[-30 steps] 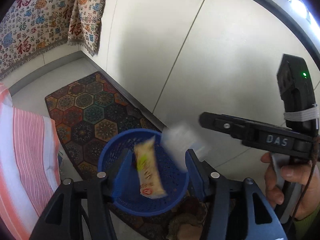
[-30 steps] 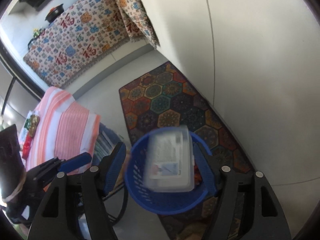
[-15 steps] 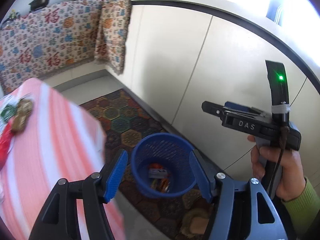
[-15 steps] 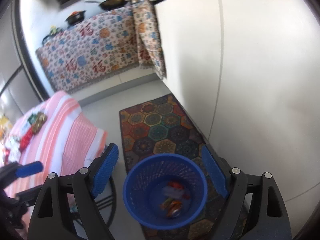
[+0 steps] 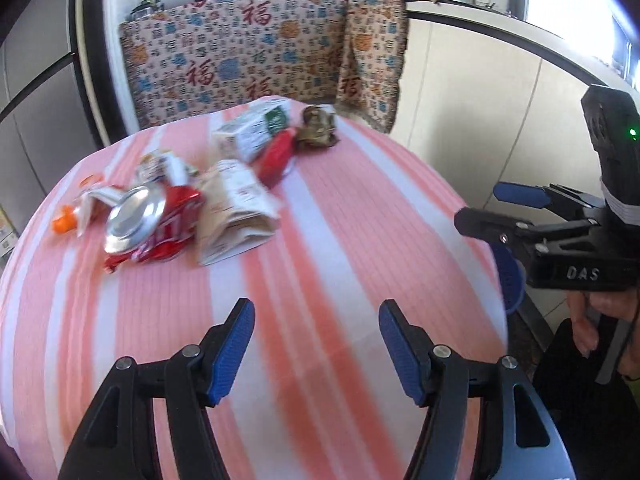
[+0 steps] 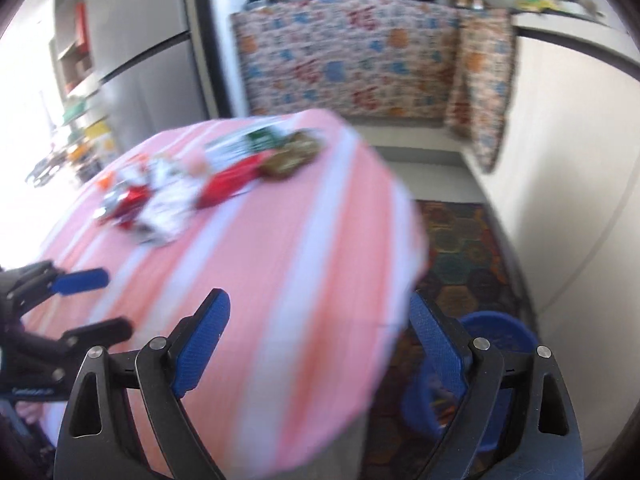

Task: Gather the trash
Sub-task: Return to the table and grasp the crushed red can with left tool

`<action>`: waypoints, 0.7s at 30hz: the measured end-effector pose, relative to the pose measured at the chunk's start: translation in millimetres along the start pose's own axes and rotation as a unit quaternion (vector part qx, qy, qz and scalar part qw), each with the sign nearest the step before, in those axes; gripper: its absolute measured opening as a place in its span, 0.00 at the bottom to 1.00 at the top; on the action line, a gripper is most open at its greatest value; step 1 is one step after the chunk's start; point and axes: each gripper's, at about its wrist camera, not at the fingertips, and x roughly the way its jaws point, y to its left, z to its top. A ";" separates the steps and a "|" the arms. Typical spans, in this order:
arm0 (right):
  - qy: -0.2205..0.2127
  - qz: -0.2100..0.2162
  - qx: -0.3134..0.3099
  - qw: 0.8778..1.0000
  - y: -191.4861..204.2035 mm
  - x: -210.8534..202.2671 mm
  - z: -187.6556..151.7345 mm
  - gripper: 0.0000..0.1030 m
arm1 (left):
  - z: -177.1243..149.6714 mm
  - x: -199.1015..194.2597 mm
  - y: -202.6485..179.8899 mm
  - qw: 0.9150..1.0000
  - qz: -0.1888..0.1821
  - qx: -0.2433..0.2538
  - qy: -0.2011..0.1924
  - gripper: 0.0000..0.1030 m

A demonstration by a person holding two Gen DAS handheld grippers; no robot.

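The left gripper (image 5: 316, 344) stood spread and empty over the striped tablecloth (image 5: 340, 240); ahead and to its left lay the trash: a crushed red can (image 5: 148, 224), paper wrapper (image 5: 236, 208) and carton (image 5: 252, 132). The right gripper (image 6: 320, 340), jaws opening, held nothing, the blue basket (image 6: 500, 328) just beyond its right finger

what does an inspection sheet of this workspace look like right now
surface: table with pink-and-white striped cloth, near half bare
job's things: crushed red can, paper carton, green-and-white box, red wrapper, brown crumpled item; blue basket on the floor beside the table
clutter: nothing seen
grippers: left gripper jaws apart, empty; right gripper jaws opening, empty
cables: thin cord by the hand
surroundings: patterned rug, pots on cloth-draped counter
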 end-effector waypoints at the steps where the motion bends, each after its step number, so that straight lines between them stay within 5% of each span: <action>1: 0.008 0.010 -0.009 1.000 16.1 7.7 -0.3 0.89 | -4.8 -2.8 14.5 1.000 0.012 -0.005 0.002 0.64; 10: 0.069 0.025 -0.045 0.996 93.1 64.9 0.6 0.89 | -29.2 -4.9 112.9 0.998 0.047 -0.035 0.034 0.65; 21: 0.077 0.000 -0.057 0.995 103.1 77.7 -3.2 1.00 | 0.9 27.9 152.8 0.998 -0.030 0.039 0.037 0.85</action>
